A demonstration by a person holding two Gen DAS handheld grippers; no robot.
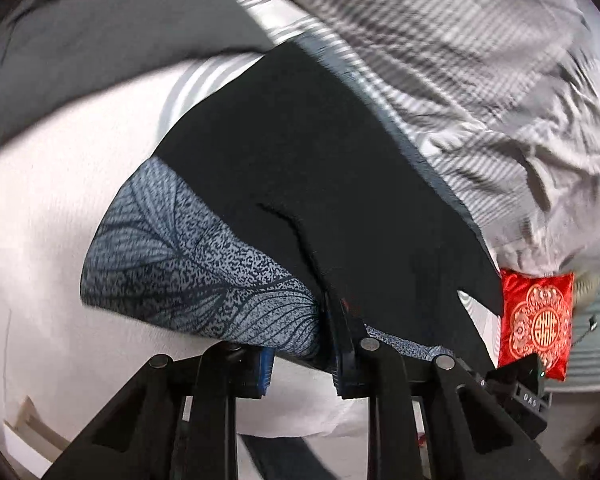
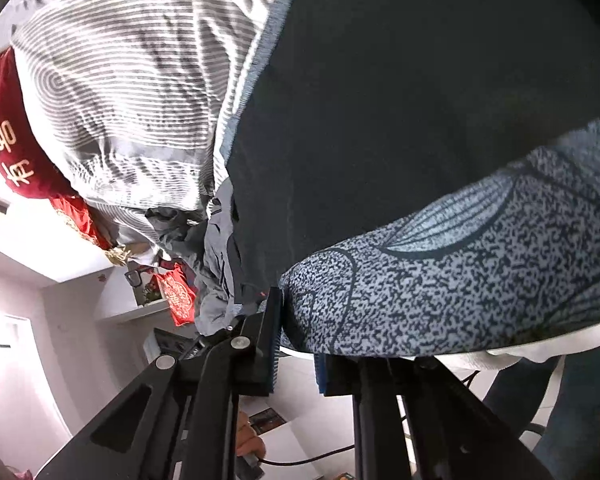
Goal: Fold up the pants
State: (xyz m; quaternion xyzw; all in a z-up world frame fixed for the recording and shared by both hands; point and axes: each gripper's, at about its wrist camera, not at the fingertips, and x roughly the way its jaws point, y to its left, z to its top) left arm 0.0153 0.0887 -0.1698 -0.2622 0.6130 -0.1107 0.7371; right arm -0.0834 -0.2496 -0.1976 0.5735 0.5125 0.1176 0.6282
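Observation:
The pants (image 1: pixel 340 160) are black with a blue-grey leaf-print cuff (image 1: pixel 172 264) and lie over a white bed sheet (image 1: pixel 40 220). My left gripper (image 1: pixel 300 332) is shut on the cuff's lower edge. Cloth bunches against its right finger (image 1: pixel 342 328), and the left finger is partly hidden under the print. In the right wrist view the same pants (image 2: pixel 420 100) hang close to the lens. The printed cuff (image 2: pixel 460 272) is draped over my right gripper (image 2: pixel 300 332), which is shut on it, with the left finger (image 2: pixel 274 320) pressed to the fabric and the right finger mostly covered.
Rumpled grey-and-white striped bedding (image 1: pixel 440 60) lies past the pants, also in the right wrist view (image 2: pixel 132 80). A red embroidered cushion (image 1: pixel 536 320) sits at the right. There is a heap of grey clothes (image 2: pixel 216 260), red fabric (image 2: pixel 4 132), a person's hand (image 2: pixel 248 440) and a jeans leg (image 2: pixel 580 400).

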